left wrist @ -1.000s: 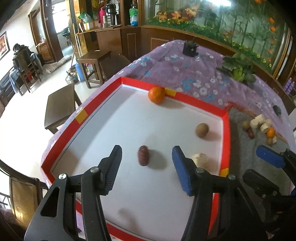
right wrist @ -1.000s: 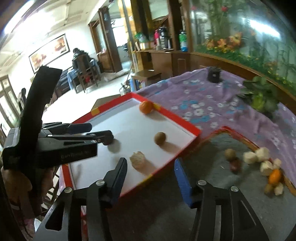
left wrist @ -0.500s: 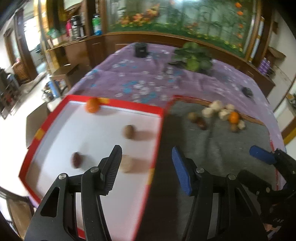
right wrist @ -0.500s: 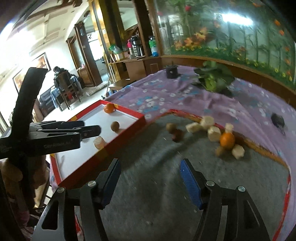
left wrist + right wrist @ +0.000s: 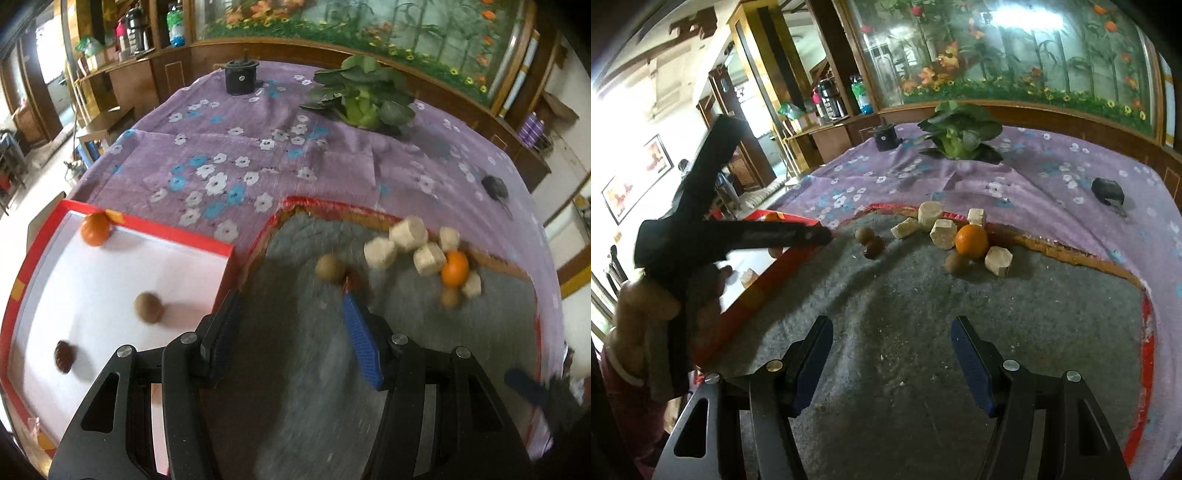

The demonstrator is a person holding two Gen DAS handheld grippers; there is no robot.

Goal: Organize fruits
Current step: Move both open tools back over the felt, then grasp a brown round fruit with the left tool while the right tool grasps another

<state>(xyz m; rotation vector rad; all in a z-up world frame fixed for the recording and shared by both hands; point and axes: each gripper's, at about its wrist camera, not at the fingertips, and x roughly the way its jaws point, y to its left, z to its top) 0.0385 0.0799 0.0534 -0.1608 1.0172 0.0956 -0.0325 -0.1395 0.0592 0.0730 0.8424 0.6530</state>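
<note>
A red-rimmed white tray (image 5: 44, 258) holds an orange (image 5: 96, 229), a brown round fruit (image 5: 148, 307) and a dark red date (image 5: 64, 355). On the grey felt mat (image 5: 306, 369) lies a pile: several pale chunks (image 5: 380, 253), an orange (image 5: 455, 268) and brown fruits (image 5: 330, 268). My left gripper (image 5: 291, 314) is open and empty over the mat, just short of the pile. My right gripper (image 5: 892, 343) is open and empty, nearer on the mat. The pile's orange (image 5: 972, 241) and brown fruits (image 5: 873, 246) lie ahead of it.
A purple flowered cloth (image 5: 240, 155) covers the table. A leafy green vegetable (image 5: 364, 99), a black round object (image 5: 241, 75) and a small dark object (image 5: 495, 184) lie at the back. The left gripper's body (image 5: 738, 236) reaches over the tray edge in the right wrist view.
My left gripper has swung right from over the tray to over the mat, toward the fruit pile. My right gripper has also turned right to face the pile. Both stayed open.
</note>
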